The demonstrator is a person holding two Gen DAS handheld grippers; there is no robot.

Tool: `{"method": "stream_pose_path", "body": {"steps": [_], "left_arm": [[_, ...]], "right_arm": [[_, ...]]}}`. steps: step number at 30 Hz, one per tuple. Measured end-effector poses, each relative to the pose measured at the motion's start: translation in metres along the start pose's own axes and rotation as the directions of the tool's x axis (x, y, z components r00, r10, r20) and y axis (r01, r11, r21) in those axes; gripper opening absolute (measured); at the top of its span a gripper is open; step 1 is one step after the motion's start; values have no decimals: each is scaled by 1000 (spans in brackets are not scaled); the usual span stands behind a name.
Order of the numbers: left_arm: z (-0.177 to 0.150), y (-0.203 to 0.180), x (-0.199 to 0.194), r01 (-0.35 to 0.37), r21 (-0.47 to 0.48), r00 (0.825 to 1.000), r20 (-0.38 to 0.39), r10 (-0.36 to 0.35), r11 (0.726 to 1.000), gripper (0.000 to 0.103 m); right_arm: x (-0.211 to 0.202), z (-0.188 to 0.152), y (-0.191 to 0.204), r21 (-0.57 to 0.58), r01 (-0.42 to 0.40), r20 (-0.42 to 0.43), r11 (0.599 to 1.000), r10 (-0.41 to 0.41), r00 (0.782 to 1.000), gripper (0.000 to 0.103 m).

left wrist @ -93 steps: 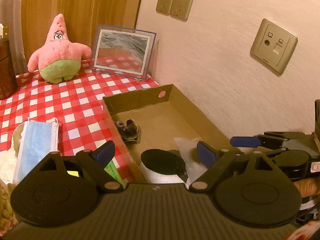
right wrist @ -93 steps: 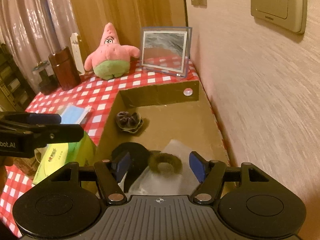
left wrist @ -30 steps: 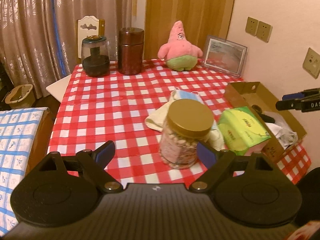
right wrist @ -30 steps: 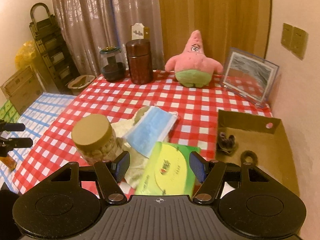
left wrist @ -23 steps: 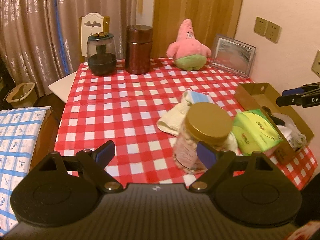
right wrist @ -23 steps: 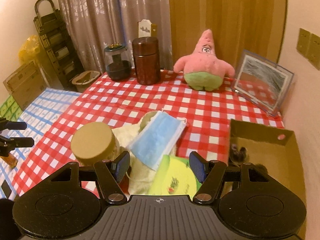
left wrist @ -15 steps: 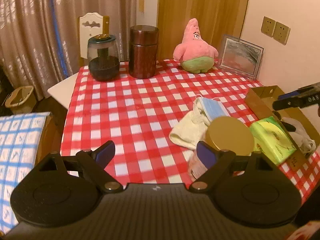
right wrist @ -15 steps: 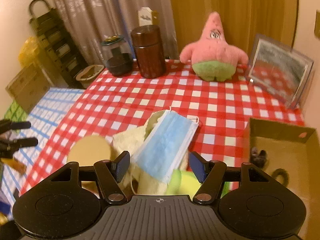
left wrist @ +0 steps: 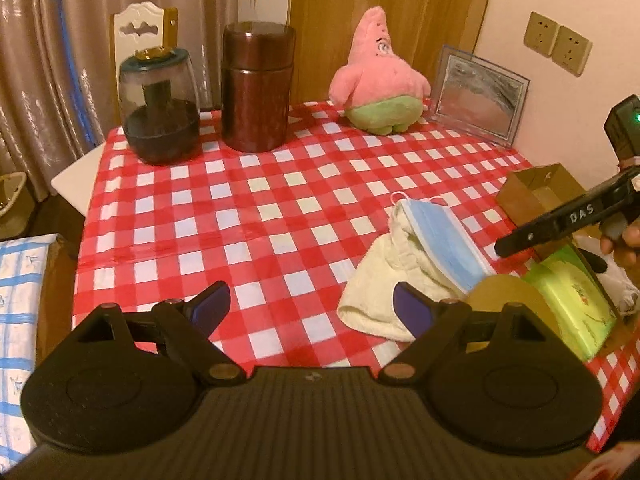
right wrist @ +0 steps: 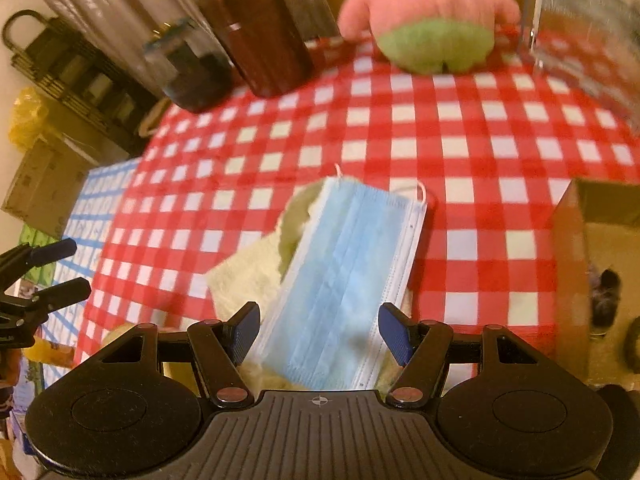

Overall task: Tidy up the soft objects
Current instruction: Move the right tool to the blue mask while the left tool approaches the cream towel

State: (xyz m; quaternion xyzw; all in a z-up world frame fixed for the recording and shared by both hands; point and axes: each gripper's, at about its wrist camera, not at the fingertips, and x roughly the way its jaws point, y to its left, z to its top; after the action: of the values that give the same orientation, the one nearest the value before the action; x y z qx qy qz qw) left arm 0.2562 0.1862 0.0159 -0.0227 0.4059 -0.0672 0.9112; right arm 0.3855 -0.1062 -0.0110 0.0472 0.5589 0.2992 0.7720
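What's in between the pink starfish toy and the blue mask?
Only bare red-and-white checked tablecloth lies between the pink starfish plush and the blue face mask. Both wrist views show it.

Both grippers are wide open right now, nothing between the jaws on either one. The left gripper (left wrist: 310, 306) sits level, looking forward, with its blue-padded fingertips (left wrist: 210, 306) spread far apart. The right gripper (right wrist: 318, 326) is tipped downward, jaws just as wide. From the left camera you can see the right one reaching in from the side, with the person's hand (left wrist: 628, 242) wrapped around its handle.
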Motion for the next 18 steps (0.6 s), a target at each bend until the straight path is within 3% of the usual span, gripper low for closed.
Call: {"method": "stream_pose_path", "body": {"steps": [18], "left_arm": [[-2,-1,60,38,-18,999,-24,-38,999,87]], "right_arm": [[57,24,-34,123,77,-71,989,-69,995,65]]}}
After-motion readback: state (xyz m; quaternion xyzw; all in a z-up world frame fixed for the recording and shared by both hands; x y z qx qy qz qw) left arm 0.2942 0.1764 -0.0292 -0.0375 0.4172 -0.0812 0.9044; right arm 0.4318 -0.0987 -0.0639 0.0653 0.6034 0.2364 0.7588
